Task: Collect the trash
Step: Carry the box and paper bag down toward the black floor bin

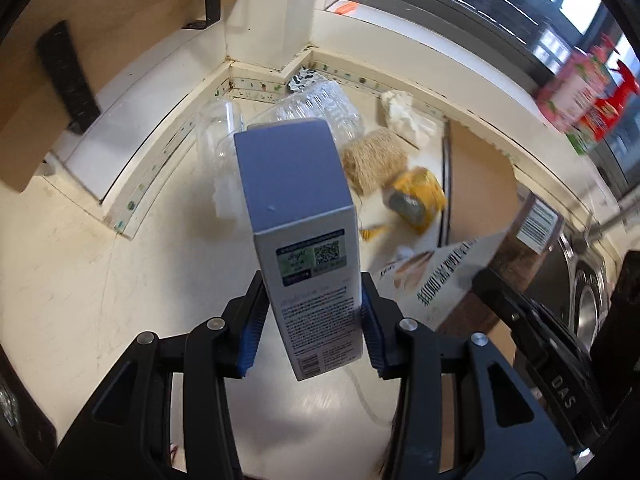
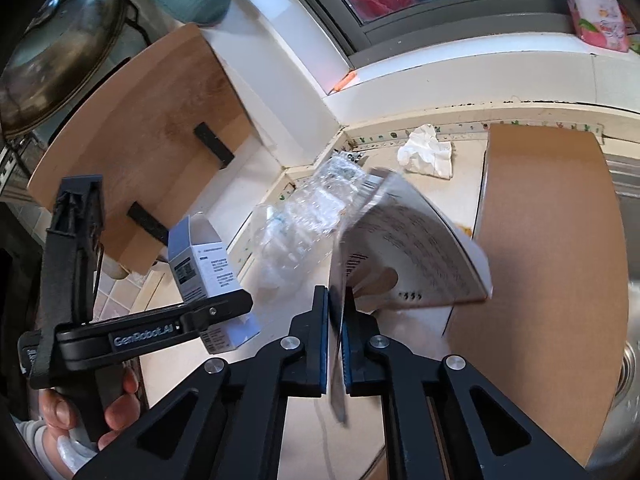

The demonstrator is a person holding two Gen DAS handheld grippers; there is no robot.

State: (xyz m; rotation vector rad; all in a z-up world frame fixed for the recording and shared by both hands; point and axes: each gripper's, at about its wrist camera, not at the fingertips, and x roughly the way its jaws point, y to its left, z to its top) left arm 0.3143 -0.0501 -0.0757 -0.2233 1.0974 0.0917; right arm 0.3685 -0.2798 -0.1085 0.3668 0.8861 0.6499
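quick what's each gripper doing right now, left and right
Left gripper: closed on the blue box, lifted off the counter.
Right gripper: shut on a flat printed paper package.

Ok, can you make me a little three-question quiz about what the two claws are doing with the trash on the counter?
1. True or false: the left claw holds nothing.
2. What does the right claw pinch? A) crumpled tissue B) flat printed wrapper C) clear plastic bottle
3. Fill in: the ball of twine lies on the counter next to a yellow ____.

Key
1. False: it grips a small blue-grey carton.
2. B: the flat printed wrapper. The crumpled tissue and clear plastic bottle lie on the counter.
3. Wrapper: the yellow wrapper.
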